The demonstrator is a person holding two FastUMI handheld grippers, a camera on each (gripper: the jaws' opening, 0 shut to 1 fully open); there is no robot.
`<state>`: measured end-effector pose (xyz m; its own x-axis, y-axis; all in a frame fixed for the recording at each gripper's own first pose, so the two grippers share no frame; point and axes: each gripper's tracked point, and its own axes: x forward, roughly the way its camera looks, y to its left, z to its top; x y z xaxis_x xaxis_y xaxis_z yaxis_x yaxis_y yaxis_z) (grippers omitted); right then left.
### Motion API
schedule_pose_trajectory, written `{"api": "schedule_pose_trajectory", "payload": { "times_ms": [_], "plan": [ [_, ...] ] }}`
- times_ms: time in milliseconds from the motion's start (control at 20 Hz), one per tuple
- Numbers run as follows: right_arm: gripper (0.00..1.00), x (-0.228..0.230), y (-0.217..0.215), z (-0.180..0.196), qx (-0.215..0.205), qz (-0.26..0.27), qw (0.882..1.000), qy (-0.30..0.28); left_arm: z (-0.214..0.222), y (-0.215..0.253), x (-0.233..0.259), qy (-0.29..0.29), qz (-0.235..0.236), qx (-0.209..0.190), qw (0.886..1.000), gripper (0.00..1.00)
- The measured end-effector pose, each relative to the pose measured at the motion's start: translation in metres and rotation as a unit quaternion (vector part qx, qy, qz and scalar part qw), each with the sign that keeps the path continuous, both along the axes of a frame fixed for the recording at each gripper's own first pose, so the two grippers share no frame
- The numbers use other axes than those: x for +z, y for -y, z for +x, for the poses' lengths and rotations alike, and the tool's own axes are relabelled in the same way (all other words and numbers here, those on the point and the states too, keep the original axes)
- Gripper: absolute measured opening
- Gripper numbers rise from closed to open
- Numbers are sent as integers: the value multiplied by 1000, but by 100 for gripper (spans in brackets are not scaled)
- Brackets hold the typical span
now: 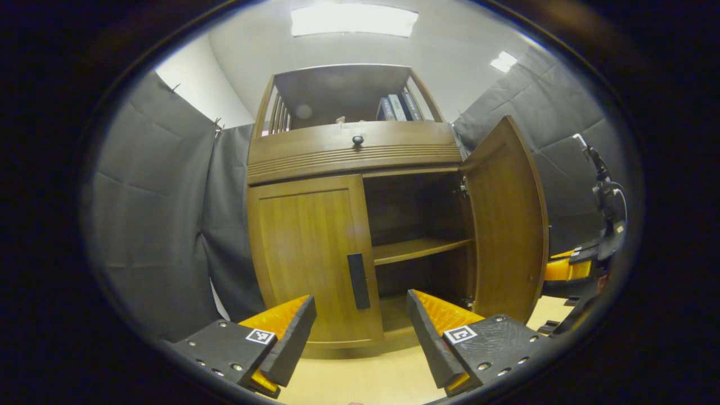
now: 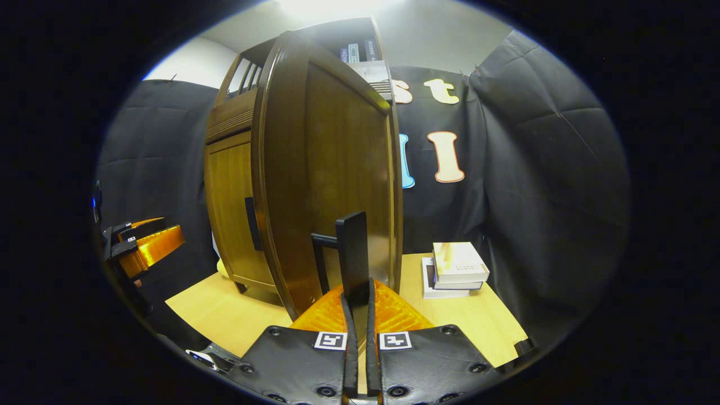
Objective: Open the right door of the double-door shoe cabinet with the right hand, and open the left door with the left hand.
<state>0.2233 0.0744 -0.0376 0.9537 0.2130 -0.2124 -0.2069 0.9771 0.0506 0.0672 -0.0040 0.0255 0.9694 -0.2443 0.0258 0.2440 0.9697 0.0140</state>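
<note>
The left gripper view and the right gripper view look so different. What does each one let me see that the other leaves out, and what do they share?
Left gripper view: the open compartment with its shelf, the drawer knob, and the left gripper open before the closed left door.

Right gripper view: the right gripper shut on the right door's handle, and stacked books on the table.

Both: the cabinet, its open right door, and the left door's handle.
</note>
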Motion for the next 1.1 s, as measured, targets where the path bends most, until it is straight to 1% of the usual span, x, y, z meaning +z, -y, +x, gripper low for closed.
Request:
{"api": "schedule_pose_trajectory", "payload": {
  "times_ms": [200, 250, 450, 500, 650, 700, 750, 850, 900, 1000, 1100],
  "plan": [
    [3, -1, 29, 0, -14, 1, 1000, -4, 9, -2, 0, -4, -2, -4, 1000, 93],
    [7, -1, 38, 1, -21, 1, 1000, -4, 8, 0, 0, -3, 1, -4, 1000, 93],
    [6, -3, 71, 6, -50, 17, 999, -10, 9, 7, 0, -2, 6, -9, 1000, 93],
    [3, -5, 74, 8, -46, 21, 999, -10, 10, 8, 1, -2, 6, -11, 1000, 93],
    [4, -8, 76, 5, -33, 21, 999, -14, 10, 5, 3, 2, 10, -17, 1000, 93],
    [10, -11, 75, 5, -29, 16, 999, -16, 9, 6, 5, 3, 10, -17, 1000, 93],
    [5, -14, 77, 2, -29, 11, 999, -17, 7, 6, 5, 4, 8, -20, 1000, 93],
    [5, -15, 82, -12, -31, 11, 999, -21, 9, 4, 4, 4, 7, -22, 1000, 93],
    [9, -15, 80, -12, -28, 16, 999, -24, 11, 4, 4, 4, 6, -24, 1000, 93],
    [7, -15, 87, -19, -40, 15, 999, -25, 15, 7, 3, 3, 5, -27, 1000, 93],
    [29, -10, 91, -33, -57, 12, 998, -23, 19, 7, 2, 2, 5, -28, 1000, 93]
  ]
}}
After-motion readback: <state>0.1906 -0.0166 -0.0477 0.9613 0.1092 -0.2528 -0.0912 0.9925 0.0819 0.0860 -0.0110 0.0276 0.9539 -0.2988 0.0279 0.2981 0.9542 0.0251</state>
